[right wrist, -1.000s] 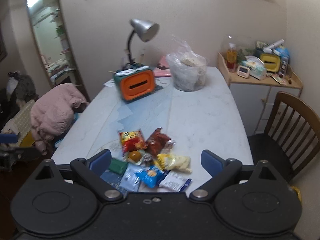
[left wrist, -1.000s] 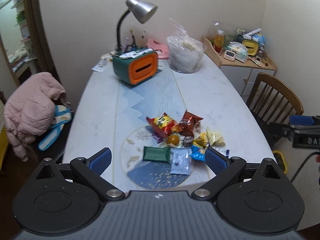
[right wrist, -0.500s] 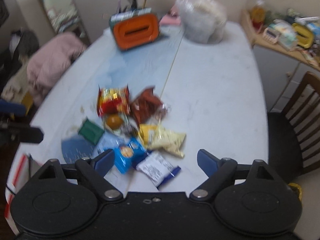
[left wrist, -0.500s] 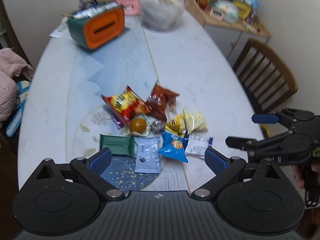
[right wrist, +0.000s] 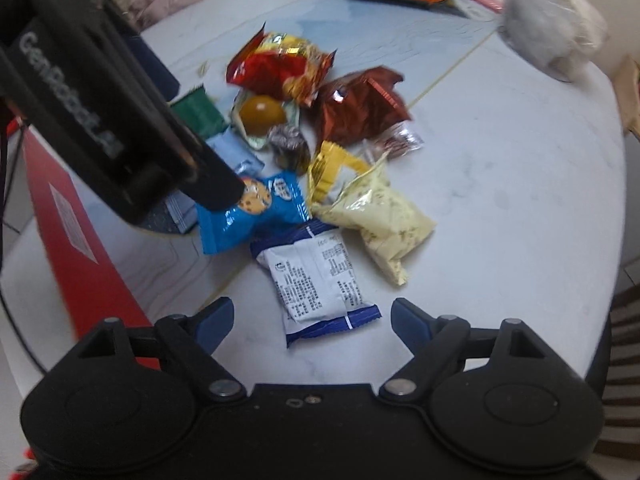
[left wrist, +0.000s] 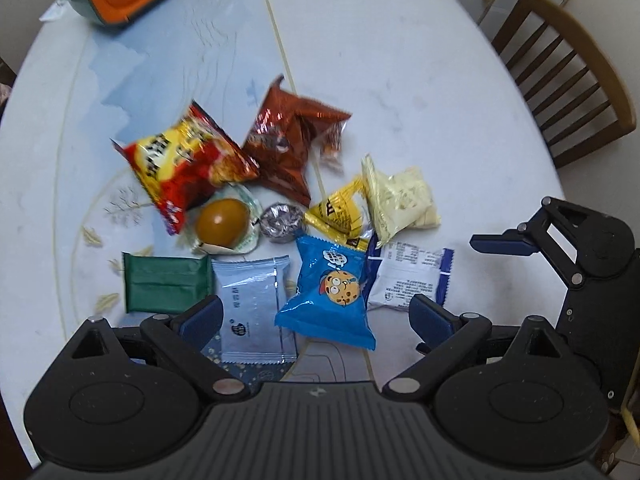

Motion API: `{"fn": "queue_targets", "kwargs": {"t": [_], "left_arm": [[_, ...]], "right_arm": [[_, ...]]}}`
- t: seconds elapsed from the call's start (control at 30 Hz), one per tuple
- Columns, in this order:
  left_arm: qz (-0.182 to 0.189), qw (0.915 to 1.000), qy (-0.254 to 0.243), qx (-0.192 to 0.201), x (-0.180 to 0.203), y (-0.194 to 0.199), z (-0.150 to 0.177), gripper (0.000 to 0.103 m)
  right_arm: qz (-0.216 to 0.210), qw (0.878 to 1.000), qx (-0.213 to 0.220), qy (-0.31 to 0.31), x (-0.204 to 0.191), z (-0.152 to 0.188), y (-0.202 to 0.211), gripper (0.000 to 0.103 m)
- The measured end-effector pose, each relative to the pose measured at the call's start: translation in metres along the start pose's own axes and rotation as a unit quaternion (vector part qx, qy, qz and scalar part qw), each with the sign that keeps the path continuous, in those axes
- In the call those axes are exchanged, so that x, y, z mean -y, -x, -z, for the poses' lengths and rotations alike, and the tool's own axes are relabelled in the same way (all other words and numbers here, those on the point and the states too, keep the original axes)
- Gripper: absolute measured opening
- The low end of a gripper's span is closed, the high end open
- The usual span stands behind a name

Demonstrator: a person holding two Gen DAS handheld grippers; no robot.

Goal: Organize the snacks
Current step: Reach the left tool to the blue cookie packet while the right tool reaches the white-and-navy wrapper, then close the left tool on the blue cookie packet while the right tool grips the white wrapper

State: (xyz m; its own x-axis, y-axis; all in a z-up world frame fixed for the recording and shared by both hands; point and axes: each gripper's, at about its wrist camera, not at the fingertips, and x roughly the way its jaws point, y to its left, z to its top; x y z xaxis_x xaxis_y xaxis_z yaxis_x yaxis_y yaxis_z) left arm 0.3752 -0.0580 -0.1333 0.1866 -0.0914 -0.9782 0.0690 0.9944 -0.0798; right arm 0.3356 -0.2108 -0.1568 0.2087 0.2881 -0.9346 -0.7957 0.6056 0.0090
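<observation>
Hovering unclenched and empty, the left gripper (left wrist: 316,316) points at the snack pile (left wrist: 280,208) heaped mid-table (left wrist: 420,60), blue cookie packet (left wrist: 330,296) at its twelve o'clock; the right gripper (right wrist: 312,320), jaws just narrowing but gripping nothing, frames the white packet (right wrist: 316,280), probably its first pick.

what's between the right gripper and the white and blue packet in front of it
Nothing visible. The right gripper is open, jaws just closing, and the white and blue packet lies on top, its near end between the fingers.
</observation>
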Motion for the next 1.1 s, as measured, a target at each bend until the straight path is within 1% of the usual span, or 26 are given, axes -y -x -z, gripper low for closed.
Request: {"fn": "queue_targets", "kwargs": {"t": [0.07, 0.2, 0.27, 0.37, 0.43, 0.5, 0.6, 0.67, 0.7, 0.77, 0.83, 1.0, 1.1], "left_arm": [[0.003, 0.9999, 0.002, -0.011, 0.0, -0.01, -0.002, 0.1], [0.003, 0.9997, 0.007, -0.021, 0.002, -0.025, -0.008, 0.099], [0.01, 0.9995, 0.01, -0.028, 0.002, -0.031, -0.01, 0.099], [0.01, 0.9991, 0.008, -0.041, 0.004, -0.042, -0.012, 0.096], [0.005, 0.9989, 0.009, -0.045, 0.005, -0.047, -0.012, 0.092], [0.008, 0.9986, 0.013, -0.051, 0.003, -0.051, -0.013, 0.084], [0.009, 0.9983, 0.017, -0.056, 0.002, -0.056, -0.013, 0.077], [0.013, 0.9981, 0.017, -0.058, 0.002, -0.058, -0.013, 0.067], [0.015, 0.998, 0.018, -0.058, 0.002, -0.059, -0.013, 0.064], [0.018, 0.9981, 0.02, -0.054, 0.001, -0.059, -0.012, 0.063], [0.022, 0.998, 0.027, -0.054, -0.002, -0.059, -0.011, 0.058], [0.019, 0.9977, 0.036, -0.054, -0.003, -0.06, -0.009, 0.048], [0.018, 0.9975, 0.043, -0.053, -0.005, -0.059, -0.008, 0.045]], "right_arm": [[-0.008, 1.0, -0.001, 0.005, 0.003, -0.001, -0.007, 0.084], [-0.019, 1.0, -0.002, 0.023, 0.004, -0.004, -0.016, 0.083], [-0.022, 0.999, -0.004, 0.031, 0.004, -0.004, -0.02, 0.082], [-0.019, 0.999, -0.006, 0.04, 0.004, -0.005, -0.027, 0.081], [-0.016, 0.999, -0.007, 0.045, 0.004, -0.005, -0.03, 0.078], [-0.016, 0.998, -0.006, 0.053, 0.002, -0.004, -0.031, 0.075], [-0.01, 0.998, 0.001, 0.062, 0.0, -0.003, -0.034, 0.072], [-0.01, 0.998, 0.008, 0.061, -0.001, -0.003, -0.035, 0.068], [-0.009, 0.998, 0.011, 0.062, -0.001, -0.003, -0.034, 0.064], [-0.011, 0.998, 0.014, 0.064, -0.002, -0.002, -0.034, 0.06], [-0.01, 0.998, 0.016, 0.065, -0.002, 0.0, -0.032, 0.055], [-0.007, 0.998, 0.018, 0.053, -0.003, 0.006, -0.025, 0.051], [-0.002, 0.999, 0.015, 0.046, -0.003, 0.004, -0.028, 0.05]]}}
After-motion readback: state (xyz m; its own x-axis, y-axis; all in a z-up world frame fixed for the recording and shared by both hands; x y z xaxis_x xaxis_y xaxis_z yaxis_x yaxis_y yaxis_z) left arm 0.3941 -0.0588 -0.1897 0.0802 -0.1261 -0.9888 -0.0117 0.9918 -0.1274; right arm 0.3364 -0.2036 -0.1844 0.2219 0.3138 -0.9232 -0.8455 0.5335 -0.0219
